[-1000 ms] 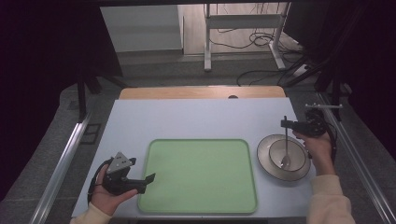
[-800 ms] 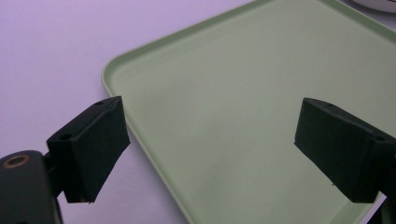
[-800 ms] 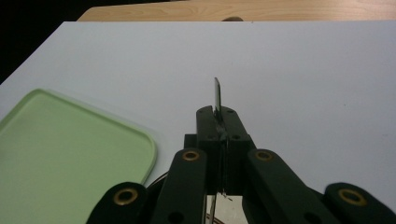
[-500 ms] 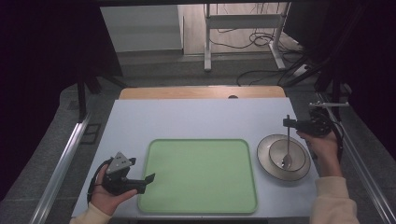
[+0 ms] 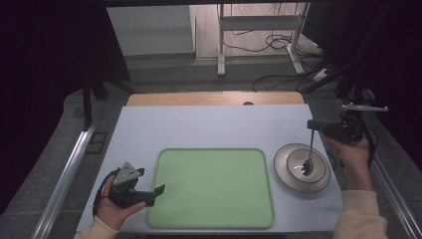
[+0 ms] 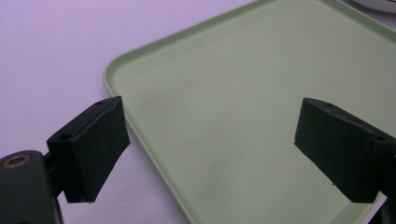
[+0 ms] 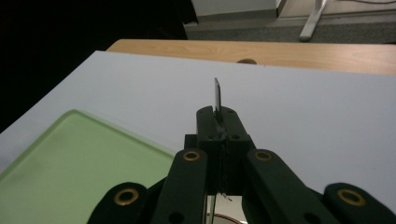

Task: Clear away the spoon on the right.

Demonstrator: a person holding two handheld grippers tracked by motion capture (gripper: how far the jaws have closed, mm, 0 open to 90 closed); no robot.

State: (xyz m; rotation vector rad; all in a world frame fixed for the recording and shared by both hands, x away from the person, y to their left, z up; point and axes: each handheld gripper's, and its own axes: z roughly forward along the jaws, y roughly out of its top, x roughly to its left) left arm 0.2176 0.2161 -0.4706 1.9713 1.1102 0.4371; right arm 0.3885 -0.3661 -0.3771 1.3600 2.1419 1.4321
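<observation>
The right tool (image 5: 312,124) was pinching the handle of a spoon (image 5: 308,154), its jaws pressed together on the thin metal, whose tip stuck up just past them in the right gripper view. The spoon hung nearly upright with its bowl down in the round plate (image 5: 286,172), which sat on the pale counter (image 5: 209,124) just right of the green tray (image 5: 211,186). The left tool (image 5: 157,191) was spread wide, low over the tray's near left corner.
</observation>
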